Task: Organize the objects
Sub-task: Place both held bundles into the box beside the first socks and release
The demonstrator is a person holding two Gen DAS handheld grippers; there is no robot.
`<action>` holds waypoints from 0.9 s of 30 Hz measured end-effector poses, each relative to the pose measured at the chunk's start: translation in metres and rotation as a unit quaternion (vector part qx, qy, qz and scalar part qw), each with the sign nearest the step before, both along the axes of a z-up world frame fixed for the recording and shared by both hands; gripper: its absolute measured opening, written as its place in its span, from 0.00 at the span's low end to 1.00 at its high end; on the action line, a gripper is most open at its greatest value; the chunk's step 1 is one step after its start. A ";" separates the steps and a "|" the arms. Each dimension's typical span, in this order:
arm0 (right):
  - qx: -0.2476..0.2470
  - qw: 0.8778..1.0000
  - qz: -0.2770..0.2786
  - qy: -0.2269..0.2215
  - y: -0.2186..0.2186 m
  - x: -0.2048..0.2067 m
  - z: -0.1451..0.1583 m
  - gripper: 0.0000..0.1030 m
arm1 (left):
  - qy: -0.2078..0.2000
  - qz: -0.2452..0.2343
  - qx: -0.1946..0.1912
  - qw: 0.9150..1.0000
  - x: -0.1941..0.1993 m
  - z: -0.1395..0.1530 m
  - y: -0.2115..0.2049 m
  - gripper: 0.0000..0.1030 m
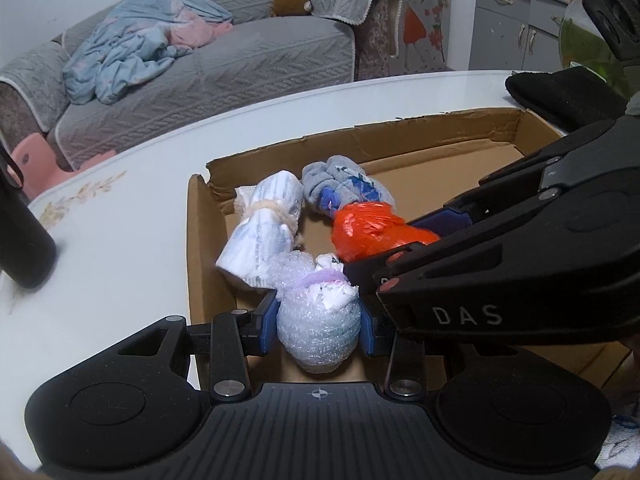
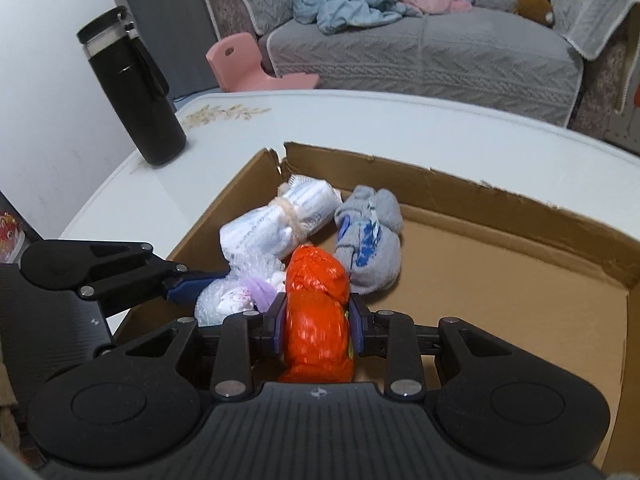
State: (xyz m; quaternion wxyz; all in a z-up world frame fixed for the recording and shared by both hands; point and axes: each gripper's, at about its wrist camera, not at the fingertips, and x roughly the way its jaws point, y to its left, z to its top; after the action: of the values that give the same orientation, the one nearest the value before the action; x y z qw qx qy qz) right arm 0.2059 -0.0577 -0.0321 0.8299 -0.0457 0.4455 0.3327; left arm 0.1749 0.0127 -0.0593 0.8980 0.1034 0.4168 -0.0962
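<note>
A shallow cardboard box point(image 1: 400, 136) point(image 2: 520, 216) lies on the white table. My left gripper point(image 1: 319, 326) is shut on a bubble-wrap bundle point(image 1: 316, 328) tied with a purple band, low over the box's near left corner. My right gripper point(image 2: 318, 326) is shut on an orange plastic bundle point(image 2: 318, 312) point(image 1: 372, 230) just beside it. The right gripper point(image 1: 500, 264) crosses the left wrist view from the right. In the box lie a white striped roll point(image 1: 264, 224) point(image 2: 276, 224) tied with string and a grey-and-blue sock ball point(image 1: 344, 186) point(image 2: 370, 240). The bubble-wrap bundle point(image 2: 232, 296) touches the white roll.
A black tumbler point(image 2: 136, 92) point(image 1: 24, 240) stands on the table point(image 1: 120, 240) left of the box. A black cloth item point(image 1: 560, 96) lies behind the box's far right corner. The box's right half holds bare cardboard floor. A grey sofa point(image 2: 420, 48) with clothes stands beyond the table.
</note>
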 end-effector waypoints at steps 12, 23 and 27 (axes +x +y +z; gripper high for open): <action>-0.002 1.000 -0.007 -0.002 -0.002 0.004 0.007 0.35 | -0.004 -0.004 0.010 1.000 -0.002 0.005 -0.005 0.51; 0.004 1.000 -0.007 -0.009 -0.004 0.001 0.018 0.35 | -0.018 -0.002 0.010 1.000 -0.009 0.026 -0.002 0.58; 0.003 1.000 -0.007 -0.012 -0.003 -0.001 0.021 0.37 | -0.018 0.001 0.005 1.000 -0.011 0.032 -0.002 0.61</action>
State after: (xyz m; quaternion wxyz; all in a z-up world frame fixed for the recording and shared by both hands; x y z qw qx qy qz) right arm 0.2053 -0.0607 -0.0114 0.8373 -0.0444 0.4354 0.3277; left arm 0.1635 0.0106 -0.0274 0.9048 0.1092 0.4014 -0.0916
